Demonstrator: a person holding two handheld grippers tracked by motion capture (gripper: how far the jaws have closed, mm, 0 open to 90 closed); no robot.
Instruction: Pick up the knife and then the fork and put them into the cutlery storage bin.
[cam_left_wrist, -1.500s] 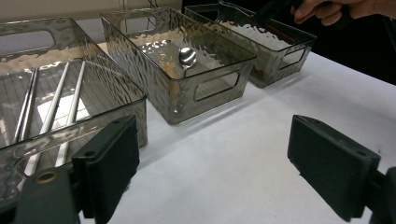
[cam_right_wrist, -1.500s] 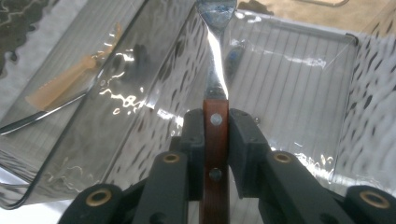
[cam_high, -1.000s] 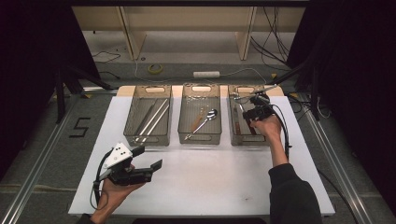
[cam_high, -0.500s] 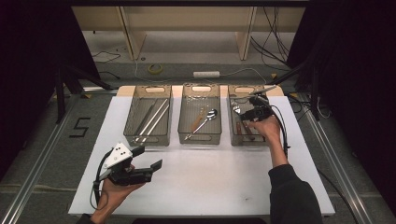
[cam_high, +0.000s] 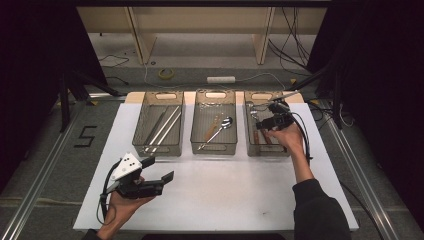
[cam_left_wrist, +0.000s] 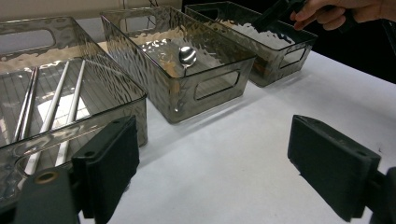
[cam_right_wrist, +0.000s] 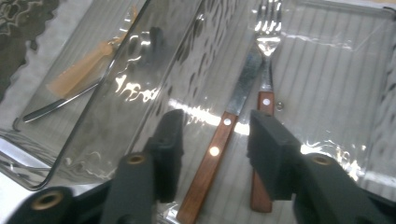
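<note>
My right gripper (cam_right_wrist: 219, 154) hangs inside the right clear bin (cam_high: 267, 152), pointing down at its floor. Its jaws have just been opening and now stand apart. The wooden-handled knife (cam_right_wrist: 210, 163) lies between them on the bin floor, untouched by either pad. A wooden-handled fork (cam_right_wrist: 267, 28) lies alongside the knife. In the high view the right gripper (cam_high: 260, 122) sits over the same bin. My left gripper (cam_high: 159, 169) is held low at the front left of the white board, open with nothing between its jaws (cam_left_wrist: 224, 163).
The left bin (cam_high: 160, 153) holds long metal rods (cam_high: 162, 127). The middle bin (cam_high: 214, 150) holds a spoon (cam_high: 220, 131) and a wooden-handled piece. All three bins stand in a row at the back of the white board (cam_high: 225, 200). Cables trail off the right edge.
The right hand has shifted slightly over the right bin. The left hand and its gripper have stayed where they were.
</note>
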